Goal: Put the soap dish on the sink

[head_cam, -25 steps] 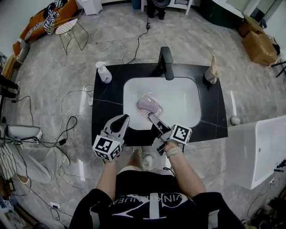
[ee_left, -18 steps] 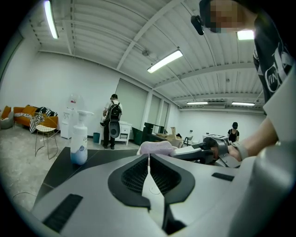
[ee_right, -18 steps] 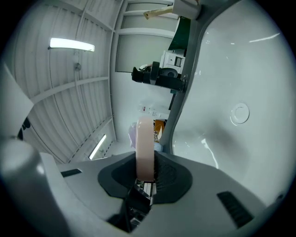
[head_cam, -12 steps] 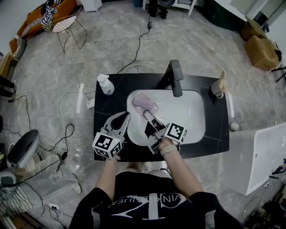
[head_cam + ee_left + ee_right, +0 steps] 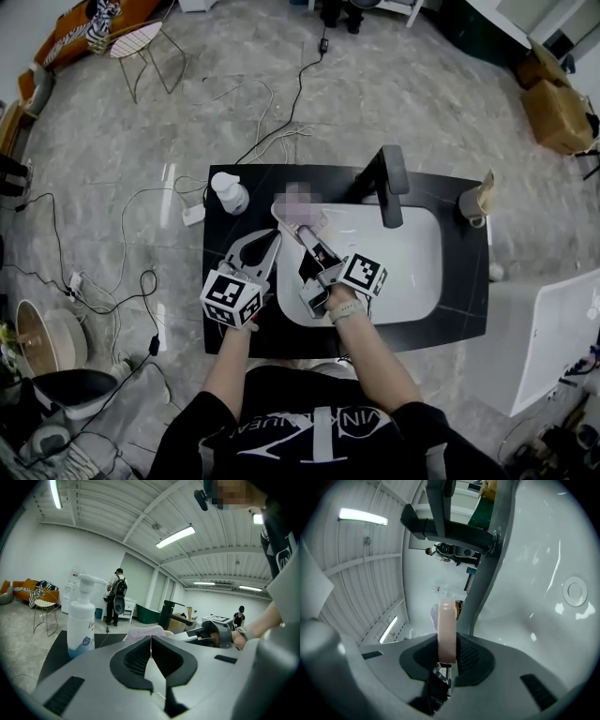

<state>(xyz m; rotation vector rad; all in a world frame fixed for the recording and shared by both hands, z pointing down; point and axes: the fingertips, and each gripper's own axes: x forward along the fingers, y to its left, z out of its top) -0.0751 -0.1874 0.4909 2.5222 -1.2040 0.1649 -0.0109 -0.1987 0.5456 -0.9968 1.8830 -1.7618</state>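
Note:
The pink soap dish (image 5: 302, 217) hangs over the back left corner of the white basin (image 5: 403, 272), at the edge of the black countertop (image 5: 225, 309). My right gripper (image 5: 308, 232) is shut on its near rim. In the right gripper view the soap dish (image 5: 446, 627) stands edge-on between the jaws, with the basin (image 5: 534, 564) to the right. My left gripper (image 5: 271, 241) hovers over the counter just left of the dish, jaws shut with nothing in them. The left gripper view shows the soap dish (image 5: 145, 632) just beyond the closed left gripper (image 5: 151, 640).
A white pump bottle (image 5: 230, 193) stands at the counter's back left corner, close to the dish. The black faucet (image 5: 391, 184) rises behind the basin. A cup (image 5: 475, 202) sits at the back right. Cables lie on the floor to the left, and a white cabinet (image 5: 562, 319) stands to the right.
Both grippers have moved left and away from me. The soap dish has travelled with the right gripper from over the basin's middle left to its back left corner.

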